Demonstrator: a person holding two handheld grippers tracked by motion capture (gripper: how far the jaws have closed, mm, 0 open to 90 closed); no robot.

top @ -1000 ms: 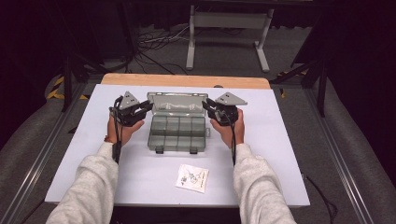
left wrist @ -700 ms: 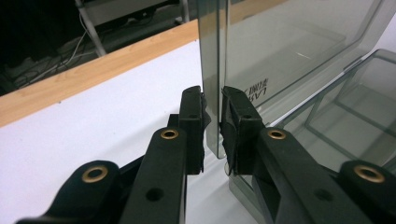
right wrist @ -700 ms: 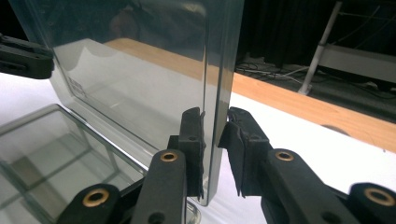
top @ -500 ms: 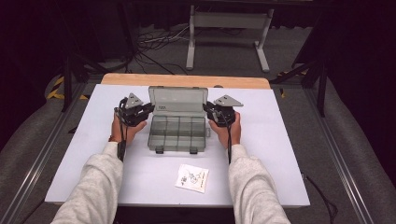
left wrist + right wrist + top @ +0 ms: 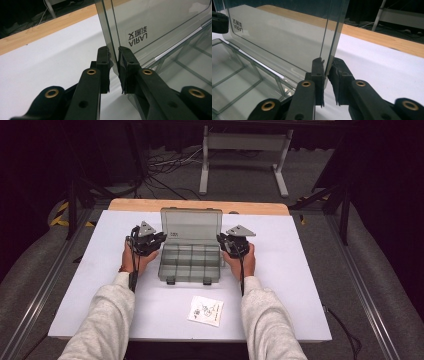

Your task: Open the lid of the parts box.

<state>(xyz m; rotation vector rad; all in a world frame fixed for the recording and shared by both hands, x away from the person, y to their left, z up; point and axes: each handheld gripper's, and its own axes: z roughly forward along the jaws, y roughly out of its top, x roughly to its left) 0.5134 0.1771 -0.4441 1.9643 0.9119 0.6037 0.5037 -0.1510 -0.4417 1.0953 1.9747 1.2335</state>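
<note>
A clear grey compartment box [image 5: 190,262] sits mid-table with its lid [image 5: 191,224] standing upright. My left gripper [image 5: 161,237] is shut on the lid's left edge. In the left gripper view, the jaws of that gripper [image 5: 114,58] pinch the lid's side wall [image 5: 110,32] next to a printed label [image 5: 138,37]. My right gripper [image 5: 220,239] is shut on the lid's right edge. The right gripper view shows this gripper [image 5: 327,66] clamping the lid's edge [image 5: 334,37] low down. The empty compartments [image 5: 234,75] lie below the lid.
A small printed paper card [image 5: 206,310] lies on the white tabletop [image 5: 300,285] in front of the box. A wooden strip [image 5: 260,208] runs along the table's far edge. Cables and a metal stand [image 5: 240,150] are on the floor beyond.
The lid has swung up from nearly flat to upright. Both grippers rose and moved back with it, still holding its side edges.
</note>
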